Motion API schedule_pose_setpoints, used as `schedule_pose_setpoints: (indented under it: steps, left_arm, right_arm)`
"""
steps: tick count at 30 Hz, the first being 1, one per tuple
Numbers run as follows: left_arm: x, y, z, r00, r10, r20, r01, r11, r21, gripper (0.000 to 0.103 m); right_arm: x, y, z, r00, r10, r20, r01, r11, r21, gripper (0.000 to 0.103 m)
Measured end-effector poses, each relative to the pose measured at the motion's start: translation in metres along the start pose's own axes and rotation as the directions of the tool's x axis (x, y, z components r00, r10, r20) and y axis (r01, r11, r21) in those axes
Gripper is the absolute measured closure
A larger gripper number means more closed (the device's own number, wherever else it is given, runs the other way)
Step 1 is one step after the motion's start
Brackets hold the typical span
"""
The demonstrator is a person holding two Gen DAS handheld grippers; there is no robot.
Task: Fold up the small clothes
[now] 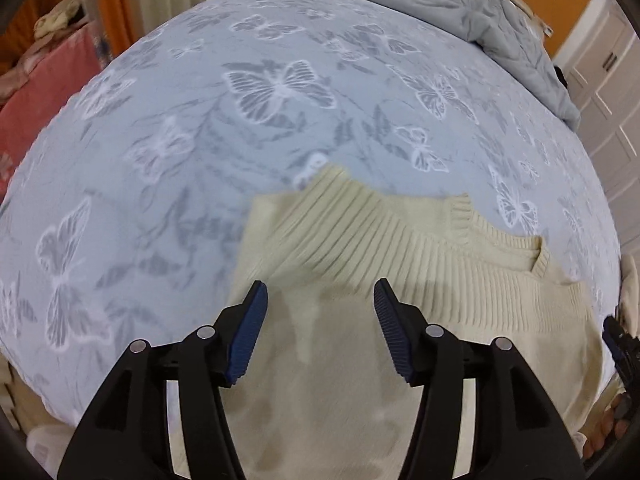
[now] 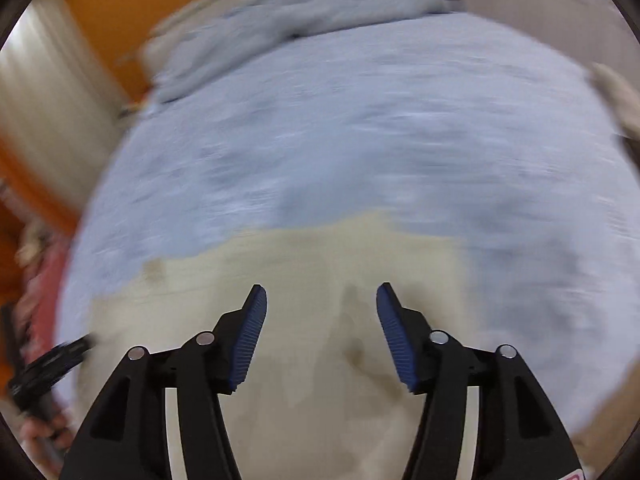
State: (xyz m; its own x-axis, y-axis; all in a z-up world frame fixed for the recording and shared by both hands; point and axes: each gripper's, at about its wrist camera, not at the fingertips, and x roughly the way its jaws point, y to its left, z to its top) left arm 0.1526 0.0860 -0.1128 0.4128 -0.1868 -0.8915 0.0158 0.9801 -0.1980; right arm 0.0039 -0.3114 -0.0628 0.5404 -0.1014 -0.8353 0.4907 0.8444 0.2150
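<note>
I see a cream ribbed knit sweater (image 1: 400, 264) lying flat on the bed, on a pale blue bedspread printed with white butterflies (image 1: 248, 92). One sleeve is folded across the body, its ribbed cuff (image 1: 462, 212) resting near the round neckline (image 1: 538, 258). The sweater sits at the near edge of the bed, directly under both cameras.

My left gripper (image 1: 320, 300) hovers above the lower body of the sweater with its blue-padded fingers (image 1: 250, 332) spread wide and nothing between them. I cannot tell whether the fingertips touch the knit.

My right gripper (image 2: 321, 304) is likewise spread apart and empty, above the same cream sweater (image 2: 304, 264). That view is heavily motion-blurred, so the fabric detail is lost. At the left edge of it I can make out the other gripper as a dark smear.

At the far end of the bed a rumpled grey quilted duvet (image 1: 460, 4) is bunched up. A pink floral blanket (image 1: 44, 80) lies off to the left beside the bed, and white panelled cabinet doors (image 1: 612, 92) stand to the right.
</note>
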Motion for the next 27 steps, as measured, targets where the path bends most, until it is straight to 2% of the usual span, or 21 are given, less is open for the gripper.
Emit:
schedule_pose_setpoints:
  steps: [3, 4, 5, 6, 7, 8, 9, 11, 12, 13, 14, 15, 17, 18, 20, 21, 23, 25, 27]
  left_arm:
    - [0.008, -0.006, -0.008, 0.999, 0.047, -0.013, -0.046, 0.999, 0.028, 0.049]
    - [0.012, -0.009, -0.009, 0.998, 0.069, -0.012, -0.069, 0.997, 0.045, 0.049]
    - [0.016, -0.013, -0.011, 0.996, 0.093, -0.007, -0.093, 0.994, 0.062, 0.049]
    - [0.019, -0.017, -0.012, 0.993, 0.119, -0.006, -0.118, 0.990, 0.079, 0.049]
    - [0.019, -0.018, -0.012, 0.992, 0.127, -0.006, -0.126, 0.989, 0.083, 0.049]
    - [0.019, -0.019, -0.010, 0.991, 0.133, -0.011, -0.131, 0.988, 0.083, 0.049]
    - [0.019, -0.018, -0.008, 0.991, 0.133, -0.020, -0.131, 0.988, 0.082, 0.049]
    - [0.023, -0.014, -0.003, 0.991, 0.122, -0.045, -0.119, 0.991, 0.063, 0.048]
    - [0.025, -0.013, -0.001, 0.992, 0.118, -0.055, -0.115, 0.992, 0.055, 0.047]
    - [0.028, -0.011, 0.001, 0.992, 0.112, -0.062, -0.109, 0.993, 0.043, 0.047]
    - [0.030, -0.010, 0.002, 0.992, 0.113, -0.064, -0.110, 0.993, 0.041, 0.046]
    - [0.032, -0.011, 0.003, 0.991, 0.118, -0.066, -0.115, 0.992, 0.042, 0.045]
    - [0.032, -0.015, 0.003, 0.988, 0.138, -0.064, -0.134, 0.989, 0.061, 0.045]
    - [0.031, -0.015, 0.003, 0.988, 0.140, -0.065, -0.136, 0.989, 0.064, 0.045]
    - [0.028, -0.012, 0.003, 0.991, 0.121, -0.062, -0.118, 0.992, 0.048, 0.045]
    - [0.025, -0.009, 0.001, 0.993, 0.103, -0.056, -0.102, 0.994, 0.031, 0.046]
    - [0.016, -0.008, -0.002, 0.995, 0.093, -0.041, -0.092, 0.996, 0.021, 0.046]
    - [0.000, -0.009, -0.009, 0.996, 0.085, -0.011, -0.085, 0.996, 0.021, 0.046]
    - [-0.020, -0.008, -0.022, 0.998, 0.057, 0.019, -0.058, 0.998, 0.016, 0.045]
  right_arm:
    - [0.019, -0.034, 0.004, 0.996, -0.036, -0.084, 0.041, 0.997, 0.060, 0.045]
    - [0.026, -0.039, 0.003, 0.994, -0.039, -0.098, 0.045, 0.997, 0.062, 0.055]
    - [0.035, -0.040, 0.002, 0.992, -0.029, -0.125, 0.034, 0.998, 0.045, 0.071]
    - [0.040, -0.037, 0.001, 0.989, 0.007, -0.145, -0.002, 0.999, 0.036, 0.093]
    - [0.039, -0.034, 0.000, 0.987, 0.039, -0.157, -0.033, 0.999, 0.039, 0.093]
    - [0.027, -0.033, 0.005, 0.992, 0.065, -0.107, -0.059, 0.997, 0.052, 0.093]
    - [0.015, -0.034, 0.010, 0.992, 0.114, -0.055, -0.110, 0.991, 0.075, 0.094]
    - [-0.002, -0.043, 0.019, 0.988, 0.152, 0.016, -0.152, 0.980, 0.130, 0.094]
    - [0.000, -0.048, 0.020, 0.989, 0.147, 0.022, -0.148, 0.979, 0.140, 0.094]
    - [0.012, -0.053, 0.017, 0.993, 0.120, -0.011, -0.117, 0.982, 0.150, 0.093]
    - [0.041, -0.059, 0.010, 0.989, 0.075, -0.124, -0.057, 0.988, 0.143, 0.093]
    - [0.058, -0.060, 0.004, 0.979, 0.049, -0.198, -0.026, 0.993, 0.119, 0.094]
    - [0.052, -0.056, 0.002, 0.986, 0.026, -0.162, -0.014, 0.997, 0.075, 0.090]
    - [0.038, -0.051, 0.005, 0.991, 0.010, -0.135, 0.000, 0.997, 0.076, 0.084]
    - [0.009, -0.041, 0.010, 0.999, 0.015, -0.043, -0.012, 0.998, 0.063, 0.082]
    - [-0.009, -0.029, 0.011, 1.000, 0.031, 0.005, -0.031, 0.999, 0.020, 0.082]
    - [-0.031, -0.001, 0.008, 0.995, 0.093, 0.025, -0.092, 0.994, -0.058, 0.082]
    - [-0.037, 0.024, 0.000, 0.990, 0.142, 0.010, -0.140, 0.982, -0.124, 0.082]
    - [-0.036, 0.051, -0.022, 0.973, 0.223, -0.065, -0.230, 0.960, -0.160, 0.082]
